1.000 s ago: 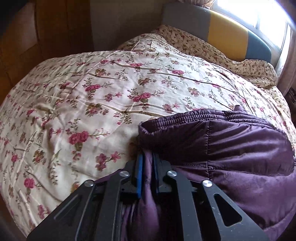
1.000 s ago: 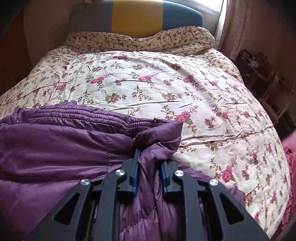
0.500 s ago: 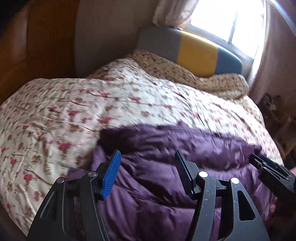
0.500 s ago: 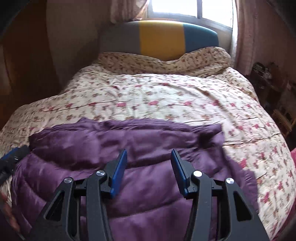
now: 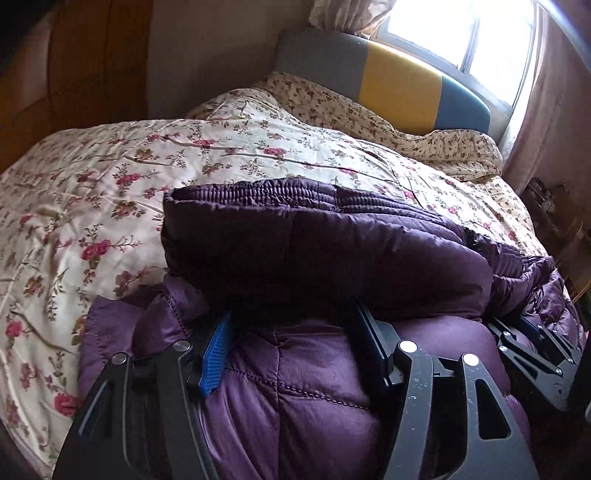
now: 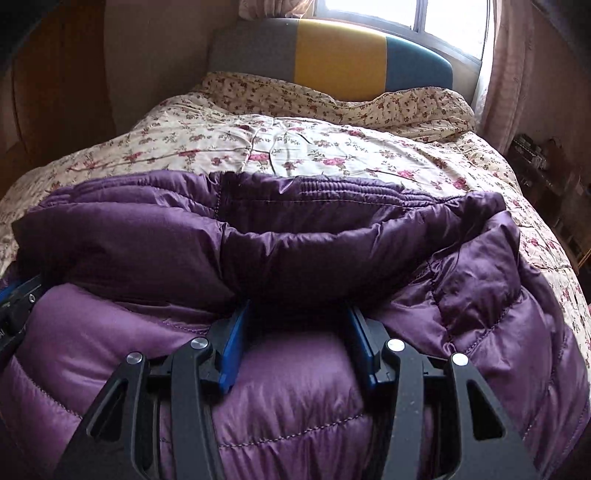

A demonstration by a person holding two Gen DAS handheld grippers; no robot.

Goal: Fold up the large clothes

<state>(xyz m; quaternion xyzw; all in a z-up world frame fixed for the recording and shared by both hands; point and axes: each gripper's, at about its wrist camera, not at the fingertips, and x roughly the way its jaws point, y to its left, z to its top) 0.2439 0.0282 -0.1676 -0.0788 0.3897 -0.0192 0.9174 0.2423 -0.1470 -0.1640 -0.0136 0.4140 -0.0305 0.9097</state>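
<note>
while the purple puffer jacket [image 6: 295,369] sprawls across the near end of the bed [image 6: 314,147], its long axis runs side to side, with the ribbed elastic hem [image 6: 351,190] on the far edge facing the headboard. a thick flap is folded back toward the cameras, and its rolled lip overhangs the fingertips of both tools. left hand-held gripper [image 5: 295,332]: jaws have just been opening and stand well apart, blue pad [image 5: 216,354] showing, quilted fabric bulging up between the fingers but nothing pinched. right hand-held gripper [image 6: 297,332]: same story, jaws freshly spread, pads clear of the cloth, tips tucked just under the folded lip. from the left view the right tool sits just beside it on the jacket's right-hand end, and from the right view a corner of the left tool peeks in at the left edge. all around lies the cream floral duvet [image 5: 110,192], rumpled; beyond it a bunched small-print cover against the grey, yellow and blue headboard [image 6: 340,51]. bright window [image 5: 461,33] behind, pink curtain [image 6: 502,74] on the right, wooden panelling on the left, cluttered shelves by the bed's right side.
</note>
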